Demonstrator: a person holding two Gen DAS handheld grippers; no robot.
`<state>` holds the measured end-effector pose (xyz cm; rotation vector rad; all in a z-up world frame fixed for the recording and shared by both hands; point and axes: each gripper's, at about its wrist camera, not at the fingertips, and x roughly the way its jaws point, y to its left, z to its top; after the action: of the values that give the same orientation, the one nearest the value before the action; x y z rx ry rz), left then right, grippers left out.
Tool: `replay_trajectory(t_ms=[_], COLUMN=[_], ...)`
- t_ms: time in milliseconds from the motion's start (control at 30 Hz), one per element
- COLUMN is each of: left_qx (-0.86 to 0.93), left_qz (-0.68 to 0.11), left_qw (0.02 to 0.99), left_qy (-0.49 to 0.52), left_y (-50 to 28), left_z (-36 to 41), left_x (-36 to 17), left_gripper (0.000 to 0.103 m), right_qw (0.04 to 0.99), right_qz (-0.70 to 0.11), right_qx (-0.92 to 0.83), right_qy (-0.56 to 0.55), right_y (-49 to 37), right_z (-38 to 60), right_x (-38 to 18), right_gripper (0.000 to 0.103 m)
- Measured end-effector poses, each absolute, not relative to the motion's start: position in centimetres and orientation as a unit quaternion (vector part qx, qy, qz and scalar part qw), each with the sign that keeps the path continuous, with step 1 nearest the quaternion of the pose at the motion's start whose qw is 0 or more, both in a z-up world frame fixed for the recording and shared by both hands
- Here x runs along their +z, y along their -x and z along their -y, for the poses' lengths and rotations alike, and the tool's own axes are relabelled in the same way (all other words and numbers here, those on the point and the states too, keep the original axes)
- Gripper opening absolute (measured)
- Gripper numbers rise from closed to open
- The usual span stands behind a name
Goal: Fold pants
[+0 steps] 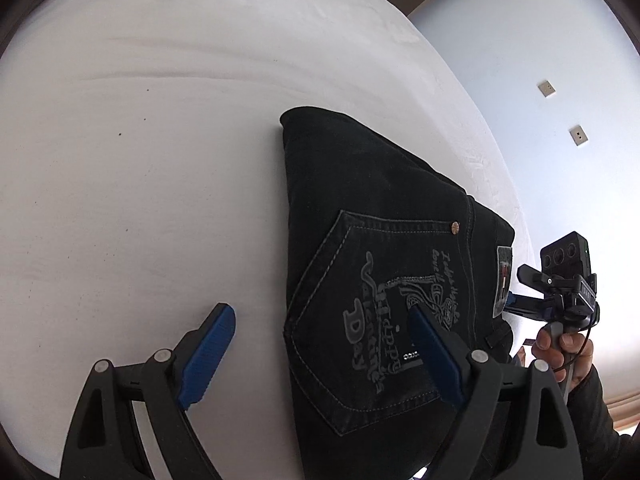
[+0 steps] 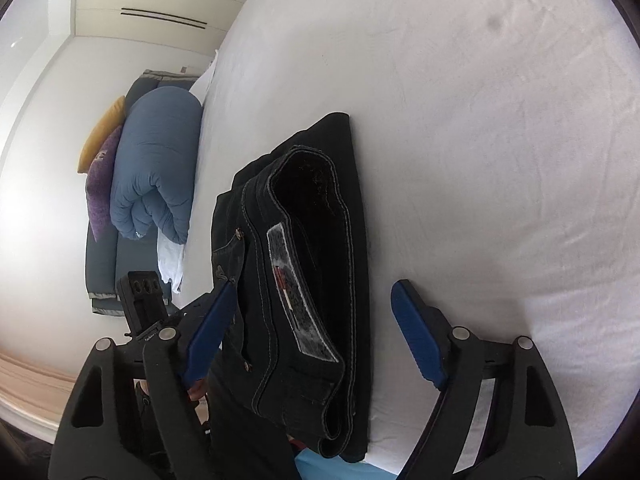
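Black jeans lie folded into a compact stack on the white bed, back pocket with grey lettering facing up. My left gripper is open and empty, just above the stack's near end; one blue finger is over the pocket, the other over the sheet. In the right wrist view the jeans show their waistband end and label. My right gripper is open and empty, its fingers either side of the waistband end. The right gripper also shows in the left wrist view, held by a hand.
The white sheet stretches wide beyond the jeans. A rolled blue duvet and purple and yellow cushions sit on a bench beside the bed. A wall with sockets lies past the bed edge.
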<state>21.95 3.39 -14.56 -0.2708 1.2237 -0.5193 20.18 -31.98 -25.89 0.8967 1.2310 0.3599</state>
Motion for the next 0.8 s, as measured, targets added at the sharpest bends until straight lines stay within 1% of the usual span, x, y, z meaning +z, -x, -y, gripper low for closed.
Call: replay_trajectory(t_ms=[33, 100, 167, 200, 233, 267, 300, 333, 433, 500, 600, 800], left_qx=[-0.241, -0.241, -0.241, -0.24, -0.244, -0.251, -0.25, -0.246, -0.241, -0.24, -0.237, -0.245], left_qz=[-0.573, -0.58, -0.585, -0.586, -0.586, -0.588, -0.59, -0.591, -0.589, -0.587, -0.581, -0.548], left_qw=[0.775, 0.774, 0.773, 0.773, 0.772, 0.767, 0.766, 0.767, 0.77, 0.771, 0.775, 0.798], left_qy=[0.111, 0.079, 0.054, 0.046, 0.046, 0.05, 0.05, 0.042, 0.043, 0.058, 0.067, 0.054], left_y=[-22.1, -22.2, -22.2, -22.3, -22.3, -22.4, -22.4, -22.4, -22.1, -21.9, -21.5, -21.5], left_z=[-2.7, -1.5, -0.4, 0.2, 0.7, 1.0, 1.4, 1.8, 2.0, 1.7, 1.8, 2.8], left_x=[-14.7, -14.9, -15.1, -15.2, -15.1, -15.0, -14.9, -14.9, -14.8, -14.5, -13.5, -9.5], left_gripper=[0.089, 0.089, 0.088, 0.081, 0.073, 0.059, 0.056, 0.054, 0.043, 0.031, 0.023, 0.022], right_qw=[0.705, 0.694, 0.69, 0.69, 0.691, 0.692, 0.694, 0.699, 0.717, 0.729, 0.743, 0.767], right_qz=[-0.563, -0.584, -0.591, -0.59, -0.589, -0.588, -0.587, -0.587, -0.581, -0.578, -0.574, -0.553], right_qx=[0.165, 0.16, 0.158, 0.158, 0.155, 0.152, 0.151, 0.149, 0.147, 0.144, 0.143, 0.163], right_qy=[-0.399, -0.39, -0.387, -0.389, -0.391, -0.391, -0.388, -0.382, -0.357, -0.337, -0.313, -0.281], right_y=[-20.7, -21.6, -22.5, -22.8, -23.2, -23.3, -23.4, -23.5, -23.4, -23.3, -23.3, -24.1], right_z=[31.6, 30.8, 30.1, 30.0, 29.9, 30.0, 29.9, 29.6, 28.7, 28.2, 27.5, 27.5], right_x=[-26.2, -27.0, -27.6, -27.7, -27.8, -27.9, -28.0, -28.0, -27.5, -26.8, -25.5, -21.6], right_gripper=[0.066, 0.056, 0.054, 0.052, 0.046, 0.042, 0.035, 0.033, 0.028, 0.025, 0.019, 0.017])
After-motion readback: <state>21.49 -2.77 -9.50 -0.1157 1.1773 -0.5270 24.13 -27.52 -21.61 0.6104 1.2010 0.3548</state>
